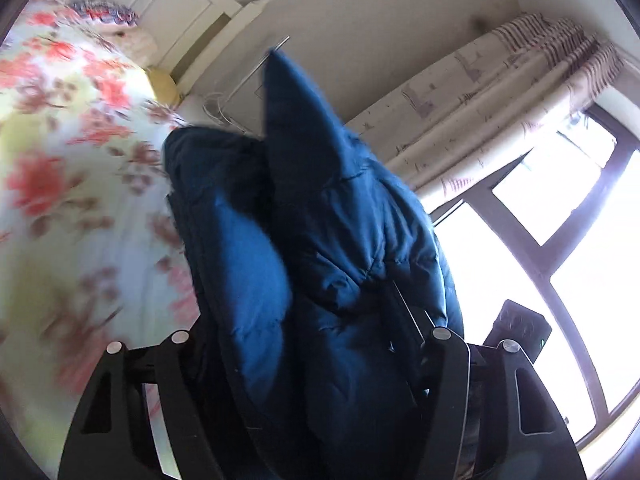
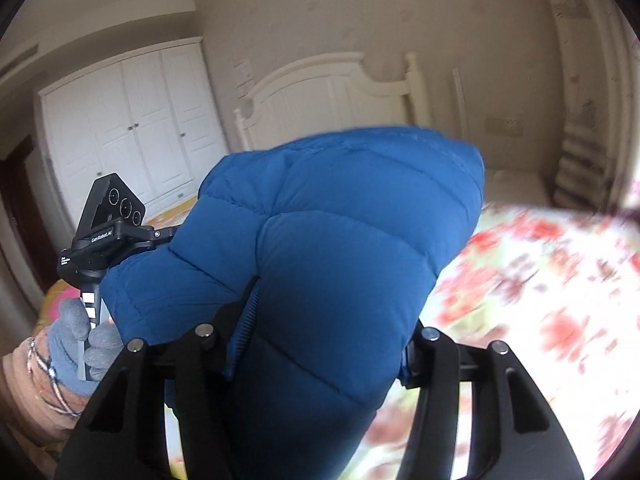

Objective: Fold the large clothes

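A puffy blue quilted jacket [image 1: 320,208] hangs bunched above the floral bedspread [image 1: 72,168]. In the left wrist view my left gripper [image 1: 312,344] is shut on a thick fold of it; the padding fills the whole gap and hides the fingertips. In the right wrist view the jacket [image 2: 340,232] bulges out between the jaws of my right gripper [image 2: 316,340], which is also shut on it, near a zipper edge [image 2: 248,320]. The left gripper's black body [image 2: 108,232] shows at the left, held by a grey-gloved hand [image 2: 80,336].
The bed with a white headboard [image 2: 320,92] lies below and ahead. A white wardrobe [image 2: 132,128] stands at the back left. Curtains [image 1: 500,108] and a bright window [image 1: 560,248] are on the right of the left wrist view. A pillow [image 1: 104,12] rests at the bed's head.
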Available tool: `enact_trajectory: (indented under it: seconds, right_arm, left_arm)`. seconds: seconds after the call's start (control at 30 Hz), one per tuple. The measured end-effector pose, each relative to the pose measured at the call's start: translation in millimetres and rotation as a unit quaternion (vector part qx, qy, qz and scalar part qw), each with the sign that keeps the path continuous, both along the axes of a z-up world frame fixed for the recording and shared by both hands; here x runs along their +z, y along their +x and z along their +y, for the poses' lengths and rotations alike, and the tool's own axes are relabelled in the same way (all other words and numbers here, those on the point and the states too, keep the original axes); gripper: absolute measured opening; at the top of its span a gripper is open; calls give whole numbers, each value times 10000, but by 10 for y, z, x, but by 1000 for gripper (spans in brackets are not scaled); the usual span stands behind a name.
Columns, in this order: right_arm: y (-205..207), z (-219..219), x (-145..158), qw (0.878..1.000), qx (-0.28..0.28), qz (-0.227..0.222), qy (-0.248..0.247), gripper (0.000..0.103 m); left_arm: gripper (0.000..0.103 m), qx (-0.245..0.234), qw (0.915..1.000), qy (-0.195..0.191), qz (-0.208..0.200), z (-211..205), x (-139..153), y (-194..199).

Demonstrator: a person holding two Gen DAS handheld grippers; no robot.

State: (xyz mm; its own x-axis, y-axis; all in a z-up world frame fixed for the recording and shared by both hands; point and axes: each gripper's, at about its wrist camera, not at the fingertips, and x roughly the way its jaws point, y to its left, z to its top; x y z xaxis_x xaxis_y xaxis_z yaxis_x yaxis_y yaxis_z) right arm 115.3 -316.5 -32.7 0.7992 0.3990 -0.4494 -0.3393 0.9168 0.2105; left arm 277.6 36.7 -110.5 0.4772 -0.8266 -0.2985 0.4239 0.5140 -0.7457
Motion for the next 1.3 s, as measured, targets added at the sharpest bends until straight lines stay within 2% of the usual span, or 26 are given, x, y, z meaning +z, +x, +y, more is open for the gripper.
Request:
enact_trajectory:
  seconds: [0.07,0.17,0.2,0.23,0.27,0.3,0.37,0.43,0.53,0.57,0.63,0.67,0.7,0.73,0.77,0.8,0.83,0.87,0.9,0.93,1.0,1.03,1.1,1.17,1.23,1.3]
  right_arm:
    - [158,-235,-3,9997,-203,145,0,54]
    - [544,-668,-207,9954,-549,764,200,59]
    - [693,-865,-444,9873,-769,1340,372,70]
    - [752,-983,-609,9796,-876,1688,643,74]
    - [741,-1093,-703,9741,-917,1787,1039,87]
    - [631,-1171,-716,9726,-1135,1700,1108,94]
    - [460,-1124,-617,9767,-1358,1436,832,94]
    - [237,-1019,-410,9778,-1848,902,413,95]
    - [119,-659,-161,9847,-1713,308,-39,95]
    - [130,-431,-121,9844,-1702,156,-425,95]
    - [222,-62,-156,9835,-1520,73,-978,95]
    - [313,117,-200,9829,-1288,227,-1293,95]
    - [457,363,-359,9750,-1097,541,-1856,97]
    - [528,484,-432,9652,-1183,458,-2287,97]
    - [494,561,-424,9617,-1185,364,-2446,93]
    - [444,580,-394,9626,-1106,456,-2430,88]
    - [379,594,-332,9624,-1068,502,-2445,88]
    - [302,615,-261,9621,-1053,451,-2473,88]
    - [105,612,-65,9638,-1024,233,-2449,88]
    - [-91,601,94,9666,-1034,-22,-2343,89]
    - [-525,473,422,9699,-1209,-531,-2045,101]
    - [-683,410,538,9695,-1342,-755,-1909,101]
    - [-994,322,742,9654,-1694,-1102,-1646,101]
    - [-1191,187,838,9619,-1947,-1110,-1567,101]
    - [-1234,81,756,9555,-2349,-950,-1510,101]
    - [-1355,9,600,9524,-2580,-701,-1464,101]
  left_arm:
    - [58,79,9997,27,208,-269,-68,264]
    - [58,146,9959,558,701,-738,-375,654]
    - [63,196,9918,823,958,-858,-539,746]
    - [69,208,9923,726,984,-870,-619,758]
    - [77,249,9915,770,1016,-886,-636,761]
    - [80,290,9909,846,1005,-883,-635,740]
    - [83,473,9895,1033,897,-814,-586,669]
    - [86,762,9876,1143,763,-745,-512,553]
    - [86,1077,9852,1222,541,-671,-426,316]
    - [86,1150,9832,1340,468,-694,-409,250]
    - [88,1288,9785,1571,363,-702,-377,145]
    - [89,1407,9741,1744,292,-701,-330,93]
    - [89,1535,9699,1878,229,-663,-290,31]
    - [89,1778,9609,2121,98,-628,-194,-56]
    - [90,1974,9523,2326,-25,-618,-108,-120]
    - [92,2283,9351,2696,-284,-604,55,-231]
    - [93,2465,9220,2939,-532,-608,185,-293]
    - [93,2699,8985,3287,-1084,-612,424,-505]
    - [94,2834,8843,3448,-1376,-626,569,-667]
    - [95,3089,8595,3651,-1803,-624,779,-878]
    - [99,3388,8355,3658,-2309,-613,1049,-1189]
    - [99,3566,8260,3584,-2494,-602,1176,-1385]
    - [99,3680,8239,3472,-2554,-562,1283,-1617]
    - [99,3467,8354,3386,-2593,-646,1332,-1767]
    - [99,3047,8518,3384,-2591,-752,1270,-1897]
    - [99,2827,8521,3565,-2588,-906,1151,-1995]
